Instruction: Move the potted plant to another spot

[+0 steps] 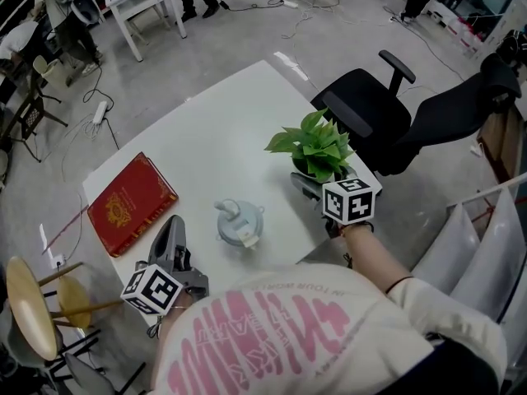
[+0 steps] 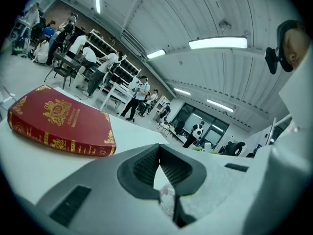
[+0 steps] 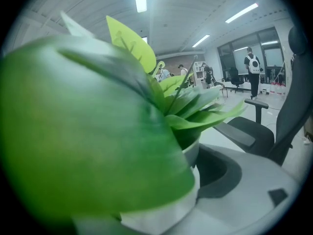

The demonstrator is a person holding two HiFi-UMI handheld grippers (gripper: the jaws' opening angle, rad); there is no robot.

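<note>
- potted plant (image 1: pixel 317 146) stands on the white table (image 1: pixel 222 130), near its right edge, just in front of the black office chair (image 1: pixel 370 113); the pot is upright, with green leaves spreading over the rim.
- right gripper (image 1: pixel 317 173) is at the pot. in the head view one jaw lies along the pot's left side, and the other is hidden behind the foliage.
- right gripper view: the plant (image 3: pixel 98 131) fills most of the frame. the white pot sits between the jaws of the right gripper (image 3: pixel 186 180), with its wall pressed against the right-hand pad. the other jaw is masked by a blurred leaf — reads as pinching the pot.
- the chair (image 3: pixel 254 131) shows behind the leaves in that view.
- left gripper (image 1: pixel 174 225) rests low on the table at front left, tips pointing toward the red book (image 1: pixel 132 202), close to it but apart.
- left gripper view: the pads of the left gripper (image 2: pixel 159 163) are pressed together with nothing between them; the book (image 2: pixel 61 121) lies flat on the table (image 2: pixel 29 170) ahead and to the left.
- a pale grey lidded vessel (image 1: pixel 240 223) stands mid-table between the two grippers, touching neither.
</note>
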